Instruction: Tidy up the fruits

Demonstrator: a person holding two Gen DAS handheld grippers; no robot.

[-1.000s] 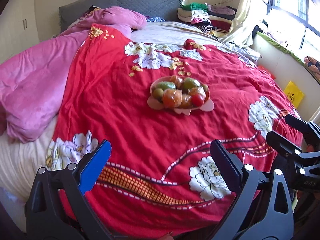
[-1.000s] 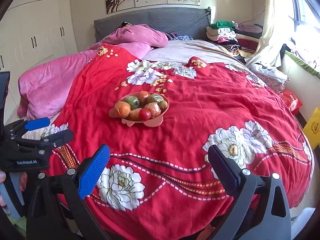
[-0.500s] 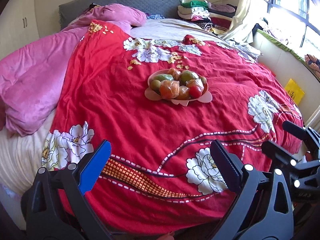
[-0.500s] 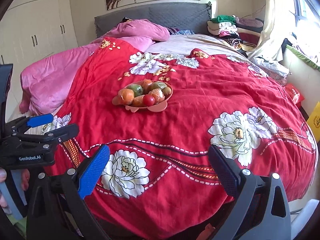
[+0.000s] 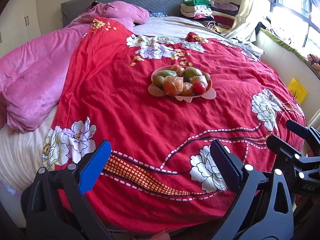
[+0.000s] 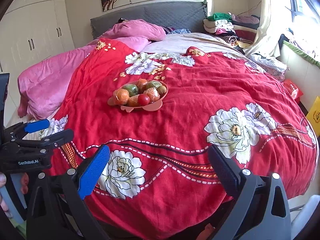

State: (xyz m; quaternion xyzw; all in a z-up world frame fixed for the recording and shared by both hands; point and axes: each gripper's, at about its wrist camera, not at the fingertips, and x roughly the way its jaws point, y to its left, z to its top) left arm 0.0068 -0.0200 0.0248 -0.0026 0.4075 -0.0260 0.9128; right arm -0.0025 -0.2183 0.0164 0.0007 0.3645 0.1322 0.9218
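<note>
Both grippers are hanging level with jaws spread wide, left gripper [image 5: 160, 166] sitting at nine o'clock of right gripper [image 6: 158, 168].

Home bedroom, bed [image 6: 200, 104] with red floral quilt, grey headboard [image 6: 160, 14], cream wardrobe [image 6: 34, 26], folded clothes [image 6: 224, 26]

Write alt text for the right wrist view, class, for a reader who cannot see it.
A pink dish piled with fruit sits mid-bed on a red floral quilt. The open right gripper frames the foreground, empty; the left gripper shows at the left edge.
</note>
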